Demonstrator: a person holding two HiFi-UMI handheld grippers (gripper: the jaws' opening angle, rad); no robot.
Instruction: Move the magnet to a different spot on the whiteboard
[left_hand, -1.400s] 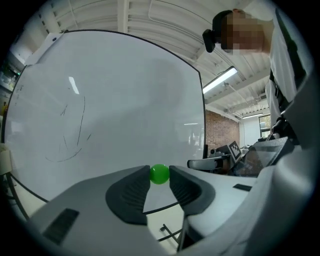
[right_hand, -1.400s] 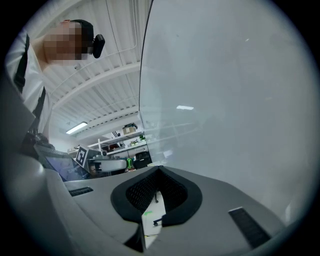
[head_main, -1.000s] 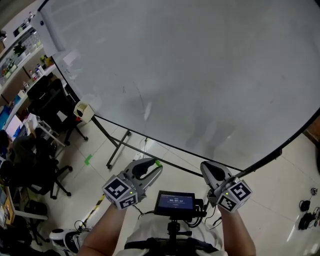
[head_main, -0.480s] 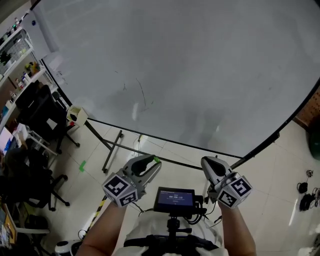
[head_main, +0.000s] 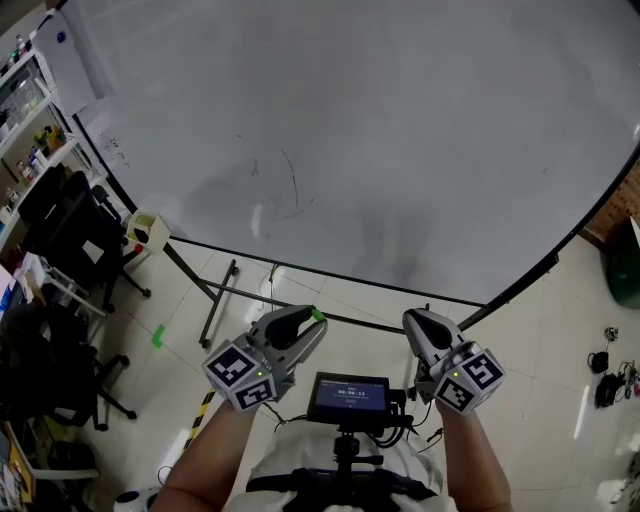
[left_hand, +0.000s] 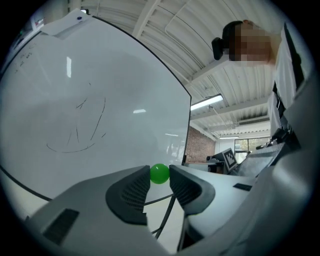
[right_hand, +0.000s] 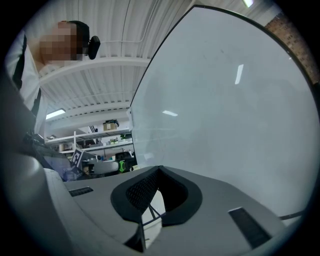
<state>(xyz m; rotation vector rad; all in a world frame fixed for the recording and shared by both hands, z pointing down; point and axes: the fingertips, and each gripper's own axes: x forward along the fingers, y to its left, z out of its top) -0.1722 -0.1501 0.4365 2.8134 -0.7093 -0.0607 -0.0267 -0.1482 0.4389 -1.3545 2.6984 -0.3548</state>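
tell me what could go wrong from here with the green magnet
1. The green magnet is pinched only at the very tips of the left tongs, so it could pop out and drop to the floor before it reaches the whiteboard.
2. Sliding it across the faint pen marks might smear them.

We noted the right tongs (right_hand: 159, 168) closed tip to tip, nothing between them; whiteboard (right_hand: 225, 110) at right, shelves (right_hand: 97, 142) far left.
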